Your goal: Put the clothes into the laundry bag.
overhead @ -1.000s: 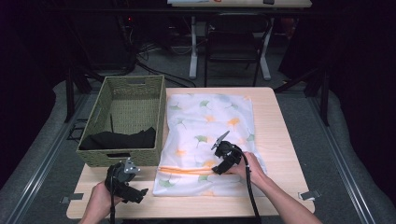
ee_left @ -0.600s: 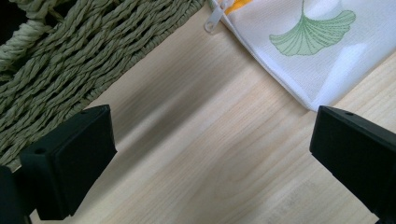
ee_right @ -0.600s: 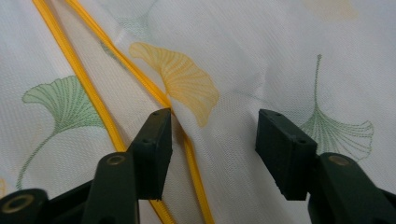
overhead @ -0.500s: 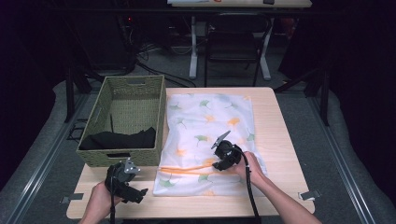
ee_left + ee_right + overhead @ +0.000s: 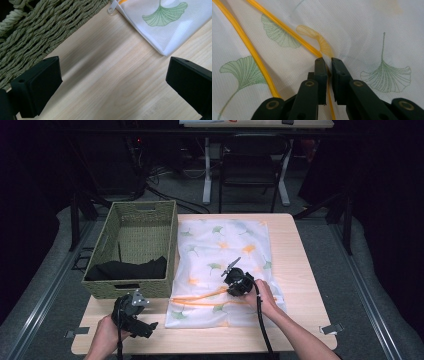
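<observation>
Right claw (image 5: 327, 61), just closing, pinched orange zipper edge (image 5: 287, 30) of mesh bag (image 5: 220, 265). Left claw (image 5: 112, 82) stood wide open, empty, beside basket (image 5: 132, 247) on bench (image 5: 300, 270).

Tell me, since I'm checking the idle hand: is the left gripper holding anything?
No. The left gripper has its jaws wide apart over the bare table, beside the basket.

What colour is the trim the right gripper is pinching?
Orange-yellow zipper trim on the white ginkgo-leaf bag; clearest in the right gripper view.
</observation>
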The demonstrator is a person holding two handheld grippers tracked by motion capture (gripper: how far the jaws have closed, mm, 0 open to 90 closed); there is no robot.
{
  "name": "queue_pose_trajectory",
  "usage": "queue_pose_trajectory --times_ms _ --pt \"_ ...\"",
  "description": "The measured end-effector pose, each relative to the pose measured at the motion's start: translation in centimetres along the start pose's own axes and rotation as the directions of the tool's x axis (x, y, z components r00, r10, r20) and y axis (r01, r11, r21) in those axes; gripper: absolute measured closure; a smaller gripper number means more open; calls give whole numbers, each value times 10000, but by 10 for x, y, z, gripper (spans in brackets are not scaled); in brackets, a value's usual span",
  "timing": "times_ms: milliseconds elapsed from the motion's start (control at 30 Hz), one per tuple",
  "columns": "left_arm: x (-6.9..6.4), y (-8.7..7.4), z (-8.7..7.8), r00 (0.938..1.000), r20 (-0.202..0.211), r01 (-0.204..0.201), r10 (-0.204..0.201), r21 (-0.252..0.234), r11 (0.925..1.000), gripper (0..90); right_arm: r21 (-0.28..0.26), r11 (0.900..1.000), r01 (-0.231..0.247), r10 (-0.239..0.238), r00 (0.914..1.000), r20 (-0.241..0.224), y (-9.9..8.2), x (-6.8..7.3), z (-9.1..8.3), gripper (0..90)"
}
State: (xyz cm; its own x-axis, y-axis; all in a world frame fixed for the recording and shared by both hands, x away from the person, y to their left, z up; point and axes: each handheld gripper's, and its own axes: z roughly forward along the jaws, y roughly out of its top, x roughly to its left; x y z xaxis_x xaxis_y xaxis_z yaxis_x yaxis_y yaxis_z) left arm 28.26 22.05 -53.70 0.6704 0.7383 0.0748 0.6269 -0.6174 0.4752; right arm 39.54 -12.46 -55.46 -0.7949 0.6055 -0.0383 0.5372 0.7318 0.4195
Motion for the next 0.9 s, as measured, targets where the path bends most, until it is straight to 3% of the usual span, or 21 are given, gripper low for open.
queue_pose_trajectory --times_ms 100,400,900 --pt "1 0 0 9999 134 -6 7 -27 10000 3 -64 9996 -275 275 9996 -65 -2 -2 -1 861" --pt "0 -1 -2 9997 230 -105 113 -331 9994 3 -773 9961 -429 421 9990 -120 -3 -9 -12 866" --pt "-3 -1 -2 9992 243 -302 308 -223 9993 3 -2037 9779 -477 474 9989 -61 0 -14 -43 865"
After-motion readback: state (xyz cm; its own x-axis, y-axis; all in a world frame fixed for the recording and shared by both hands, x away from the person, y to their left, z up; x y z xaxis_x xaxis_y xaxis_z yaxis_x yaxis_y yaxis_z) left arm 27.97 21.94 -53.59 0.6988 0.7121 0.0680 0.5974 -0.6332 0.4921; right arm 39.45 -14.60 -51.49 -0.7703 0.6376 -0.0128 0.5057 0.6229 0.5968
